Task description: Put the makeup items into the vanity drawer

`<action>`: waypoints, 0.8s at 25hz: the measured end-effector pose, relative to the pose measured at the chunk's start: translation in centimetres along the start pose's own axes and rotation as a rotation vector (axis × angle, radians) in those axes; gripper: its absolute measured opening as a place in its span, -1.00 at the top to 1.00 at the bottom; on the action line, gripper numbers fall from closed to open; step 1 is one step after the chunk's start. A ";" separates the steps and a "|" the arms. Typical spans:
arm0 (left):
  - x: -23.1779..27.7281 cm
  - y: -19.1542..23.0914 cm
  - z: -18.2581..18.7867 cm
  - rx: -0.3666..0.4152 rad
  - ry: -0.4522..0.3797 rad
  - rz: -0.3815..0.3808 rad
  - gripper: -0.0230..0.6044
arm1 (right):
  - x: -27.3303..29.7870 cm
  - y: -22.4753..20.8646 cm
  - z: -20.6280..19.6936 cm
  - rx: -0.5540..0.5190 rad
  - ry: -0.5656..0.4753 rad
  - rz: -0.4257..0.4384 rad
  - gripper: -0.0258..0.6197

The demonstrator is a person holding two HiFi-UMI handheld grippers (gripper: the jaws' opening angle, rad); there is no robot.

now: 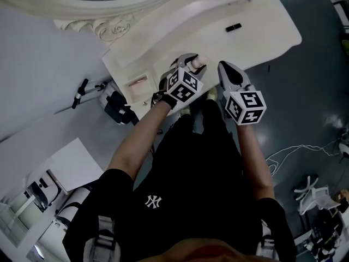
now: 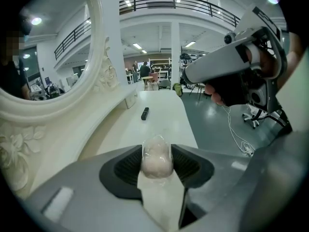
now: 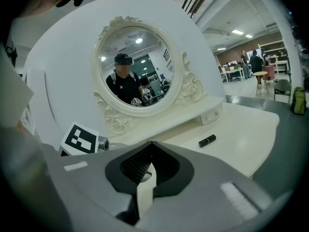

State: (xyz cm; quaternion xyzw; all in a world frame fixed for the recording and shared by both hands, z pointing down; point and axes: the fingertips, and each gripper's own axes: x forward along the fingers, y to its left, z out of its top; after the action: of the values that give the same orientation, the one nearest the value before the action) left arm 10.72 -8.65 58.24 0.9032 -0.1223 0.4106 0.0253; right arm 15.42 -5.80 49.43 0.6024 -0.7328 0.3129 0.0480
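Our left gripper (image 2: 155,151) has its jaws clamped on a pale, plastic-wrapped puff (image 2: 156,161) above the desk's (image 1: 262,15) near edge. Our right gripper (image 3: 148,164), jaws together and empty, is nearer the black lipstick (image 3: 206,140), which lies slantwise ahead toward the far edge.

1. The mirror (image 1: 71,7) is cut off by the head view's top edge.
2. The small dark item (image 1: 233,27) on the desk (image 1: 272,21) is too small to name.
3. The pale rounded item (image 2: 156,159) pinched in the left gripper (image 2: 156,151) has its lower part hidden behind the jaws.
4. In the head view, only a pinkish bit of it shows between the jaws.
5. Below the closed tips of the right gripper (image 3: 152,143), a slit shows something grey, too little to identify.
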 end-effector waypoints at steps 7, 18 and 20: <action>-4.3 0.7 -1.8 -0.021 -0.025 0.041 0.33 | 0.6 4.2 0.3 -0.044 -0.011 0.040 0.84; -10.4 2.0 -5.6 -0.063 -0.037 0.111 0.33 | 1.7 11.2 -0.2 -0.104 -0.010 0.114 0.84; -11.3 2.3 -6.4 -0.072 -0.036 0.124 0.33 | 1.9 12.2 -0.4 -0.113 -0.007 0.128 0.84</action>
State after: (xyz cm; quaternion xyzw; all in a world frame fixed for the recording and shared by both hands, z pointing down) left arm -1.68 -7.65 53.94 0.8998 -0.1931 0.3902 0.0301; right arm 3.60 -6.24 45.73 0.5517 -0.7865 0.2710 0.0592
